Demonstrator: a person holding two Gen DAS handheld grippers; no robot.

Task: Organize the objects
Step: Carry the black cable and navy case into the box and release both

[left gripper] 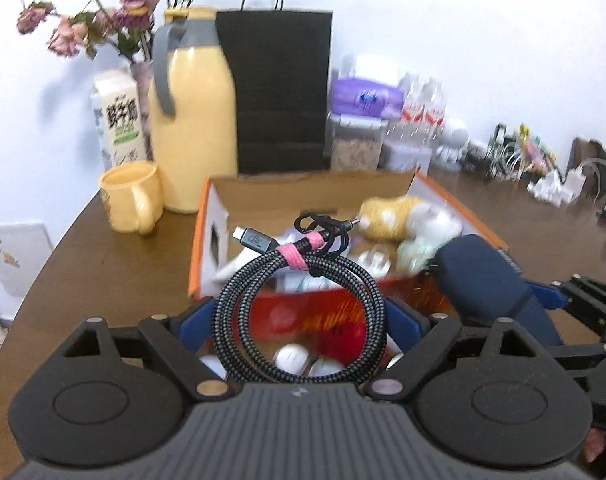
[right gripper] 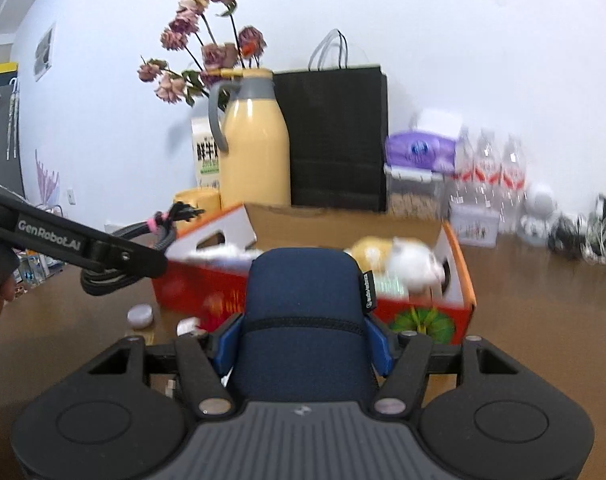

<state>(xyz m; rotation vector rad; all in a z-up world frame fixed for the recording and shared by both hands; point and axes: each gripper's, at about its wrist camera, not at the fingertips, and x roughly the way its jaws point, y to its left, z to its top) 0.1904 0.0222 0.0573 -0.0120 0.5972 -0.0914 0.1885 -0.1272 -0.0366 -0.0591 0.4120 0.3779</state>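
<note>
Left gripper [left gripper: 299, 320] grips coiled cable [left gripper: 299, 304], right gripper [right gripper: 303, 344] clamps blue case [right gripper: 303, 320], both short of the half-filled box [left gripper: 201, 240] ahead; small bits below still loose.

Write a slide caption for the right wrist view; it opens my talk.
Right gripper carries navy case toward orange box.

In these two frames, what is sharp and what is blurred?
Left wrist: coiled cable in the left gripper is sharp; box contents and far clutter smear. Right wrist: blue case in the right gripper is crisp; box and bottles blur; fisheye bends both.
</note>
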